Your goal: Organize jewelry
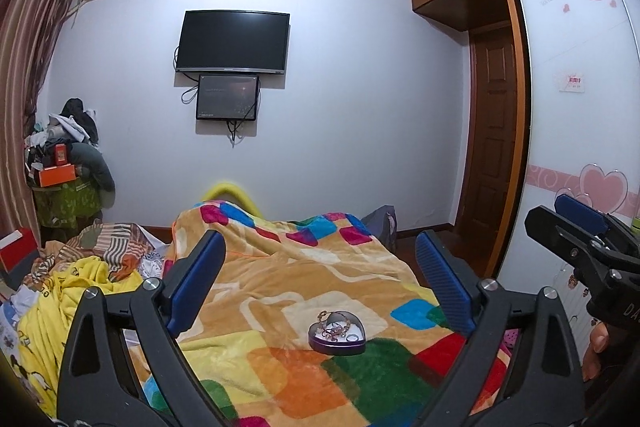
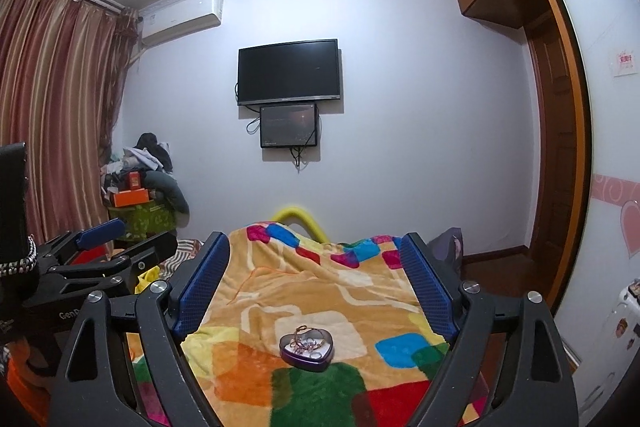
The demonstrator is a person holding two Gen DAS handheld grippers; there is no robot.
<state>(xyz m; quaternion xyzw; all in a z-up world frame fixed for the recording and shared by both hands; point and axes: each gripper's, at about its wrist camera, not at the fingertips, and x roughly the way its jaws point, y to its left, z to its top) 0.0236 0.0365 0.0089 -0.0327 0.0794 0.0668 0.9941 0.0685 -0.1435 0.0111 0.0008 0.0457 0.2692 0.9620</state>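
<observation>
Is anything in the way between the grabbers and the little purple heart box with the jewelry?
Nothing visible blocks either one. The purple heart-shaped tin sits alone on the colourful patchwork fleece blanket, lid off, with chains and rings inside. The left gripper and right gripper both have open, empty jaws, with only bare blanket ahead of them.

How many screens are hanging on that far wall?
2. A large dark television is mounted on the wall, and a smaller screen hangs directly beneath it, its top edge close under the television. None seems hidden.
</observation>
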